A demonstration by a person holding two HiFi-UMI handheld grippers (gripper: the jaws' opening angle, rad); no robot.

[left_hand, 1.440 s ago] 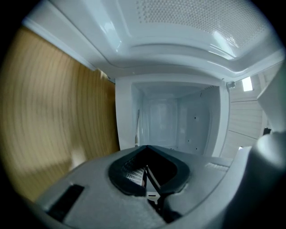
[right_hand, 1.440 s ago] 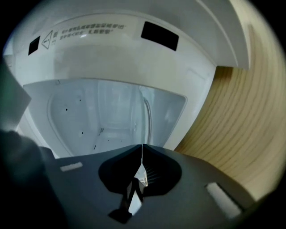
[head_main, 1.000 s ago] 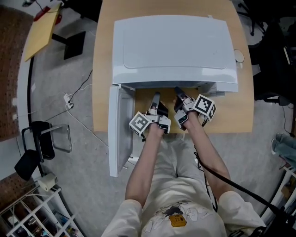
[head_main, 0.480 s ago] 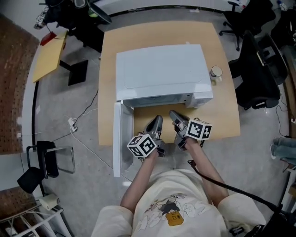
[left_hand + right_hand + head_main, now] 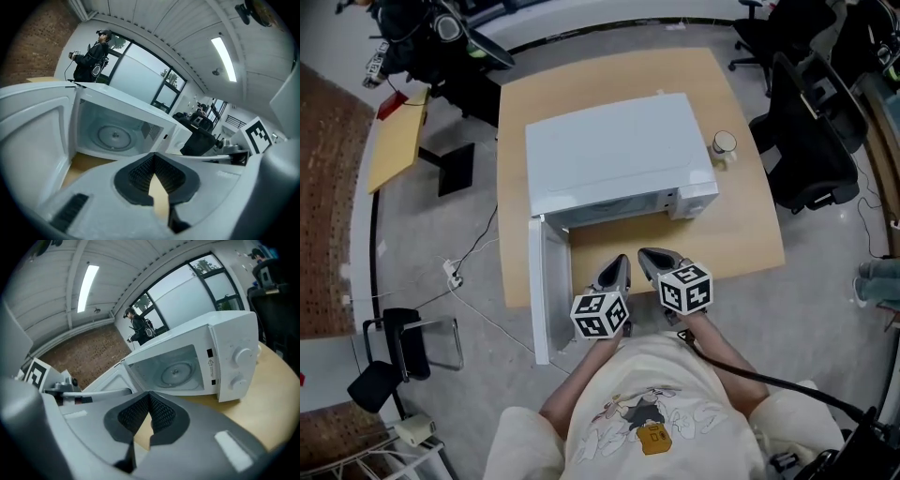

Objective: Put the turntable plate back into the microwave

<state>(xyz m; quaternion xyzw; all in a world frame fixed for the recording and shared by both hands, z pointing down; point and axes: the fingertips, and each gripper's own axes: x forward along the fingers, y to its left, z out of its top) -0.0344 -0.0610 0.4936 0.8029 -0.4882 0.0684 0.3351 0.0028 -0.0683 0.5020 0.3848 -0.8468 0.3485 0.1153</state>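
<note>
Inside the open microwave [image 5: 619,155] on the bench [image 5: 741,230], the turntable plate [image 5: 114,136] is lying flat; at six o'clock of it, left tongs [image 5: 619,264] and right tongs [image 5: 654,258] are hovering closed, empty.

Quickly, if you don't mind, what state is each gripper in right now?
Left gripper: closed, holding nothing.
Right gripper: closed, holding nothing.
</note>
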